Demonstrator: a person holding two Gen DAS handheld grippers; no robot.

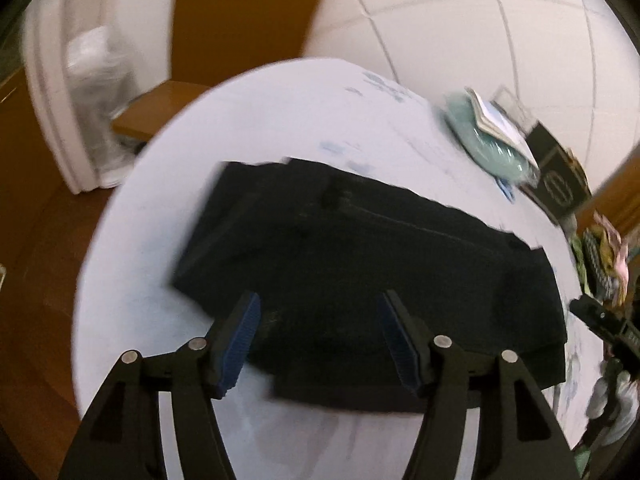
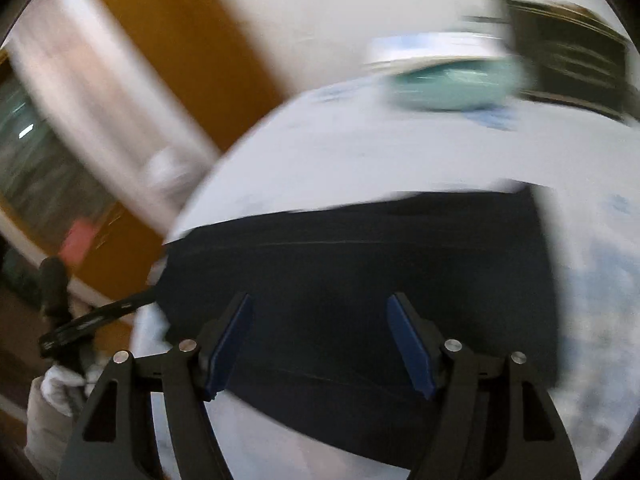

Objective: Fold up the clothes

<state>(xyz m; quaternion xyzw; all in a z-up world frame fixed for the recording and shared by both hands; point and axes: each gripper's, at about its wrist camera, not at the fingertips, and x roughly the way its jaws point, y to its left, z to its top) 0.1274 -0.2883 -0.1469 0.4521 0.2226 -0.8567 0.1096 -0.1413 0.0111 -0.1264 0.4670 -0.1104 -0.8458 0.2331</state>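
The black cloth garment (image 1: 360, 264) lies as a flat, layered rectangle mid-frame on the round white desk (image 1: 256, 120). The left gripper (image 1: 318, 344) and right gripper (image 2: 318, 346) hover over its near edge, jaws wide apart, gripping nothing. Any further fold should keep edges aligned.

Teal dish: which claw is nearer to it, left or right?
Right. The right claw is near the garment's right end, with the teal dish ahead of it. The left claw is further left, with the dish far off to its right.
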